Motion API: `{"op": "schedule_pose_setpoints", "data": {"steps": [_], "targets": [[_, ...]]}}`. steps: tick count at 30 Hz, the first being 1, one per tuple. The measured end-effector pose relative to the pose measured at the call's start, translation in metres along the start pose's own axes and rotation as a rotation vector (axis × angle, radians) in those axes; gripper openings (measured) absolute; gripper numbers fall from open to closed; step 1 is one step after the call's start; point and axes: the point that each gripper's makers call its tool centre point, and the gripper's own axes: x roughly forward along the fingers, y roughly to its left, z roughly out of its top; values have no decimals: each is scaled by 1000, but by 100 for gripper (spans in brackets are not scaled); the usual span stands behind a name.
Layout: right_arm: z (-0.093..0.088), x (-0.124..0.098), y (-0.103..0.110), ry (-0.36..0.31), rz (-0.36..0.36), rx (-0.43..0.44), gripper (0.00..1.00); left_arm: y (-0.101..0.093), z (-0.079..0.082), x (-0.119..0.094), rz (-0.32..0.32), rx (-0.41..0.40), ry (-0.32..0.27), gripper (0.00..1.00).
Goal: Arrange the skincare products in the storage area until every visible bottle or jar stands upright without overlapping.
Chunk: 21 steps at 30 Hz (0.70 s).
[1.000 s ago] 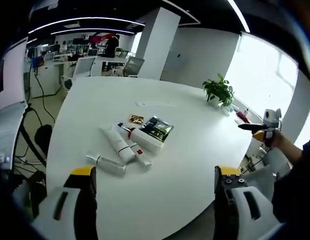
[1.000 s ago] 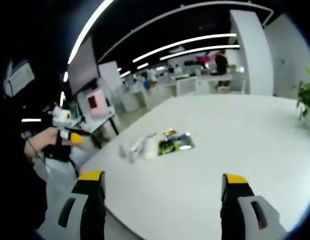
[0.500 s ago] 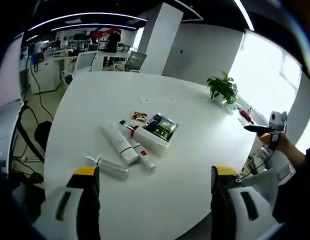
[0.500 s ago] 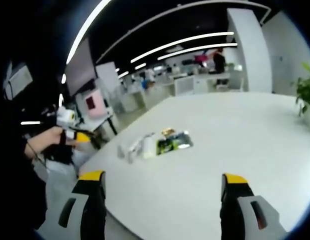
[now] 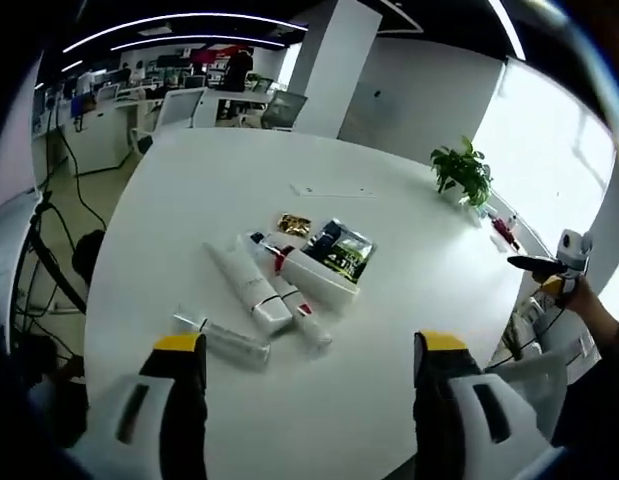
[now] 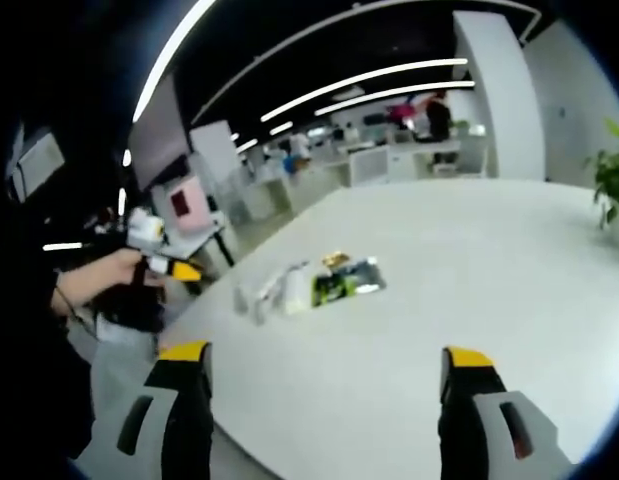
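No brand or wording legible on any pack; print on the tubes far too small, just red bands on white.

Lying flat near the middle of the large round white table (image 5: 189, 190): a cluster of skincare products. Long white squeeze tube with a red band (image 5: 247, 282) on its side, a slimmer white tube with a red mark (image 5: 297, 307) touching it alongside, a white rectangular carton (image 5: 317, 279) just behind them. Dark glossy sachet with green print (image 5: 341, 250) leaning against the carton, small gold foil packet (image 5: 293, 224) beside that. Nearest the camera, a clear slim bottle with a silvery cap (image 5: 221, 337), also on its side, apart from the tubes. Nothing upright.

Left gripper (image 5: 303, 385), yellow-tipped black jaws spread wide at the bottom of the left gripper view, nothing between them, hovering short of the cluster. Right gripper (image 6: 323, 392), same story: jaws wide apart, nothing held, well back from the table edge.

From the right gripper view, the same products (image 6: 307, 286) tiny and blurred, individual items hard to separate. At left there, a hand holding the other tool, yellow tips showing, mostly lost in shadow.

Green potted plant (image 5: 463, 171) at the far table edge; cut off by the frame in the right gripper view. Thin white strip (image 5: 333, 190) on the table beyond the cluster, nature unclear. Office desks and a standing person in the far background, blurred.
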Motion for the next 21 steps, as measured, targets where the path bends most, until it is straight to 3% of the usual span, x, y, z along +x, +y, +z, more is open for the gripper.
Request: {"op": "schedule_pose_setpoints", "data": {"steps": [15, 21], "targets": [[-5, 3, -8, 15, -8, 21, 97, 24, 18, 44, 79, -31, 15, 68], [-8, 7, -11, 20, -8, 29, 96, 32, 18, 58, 76, -78, 37, 64]]}}
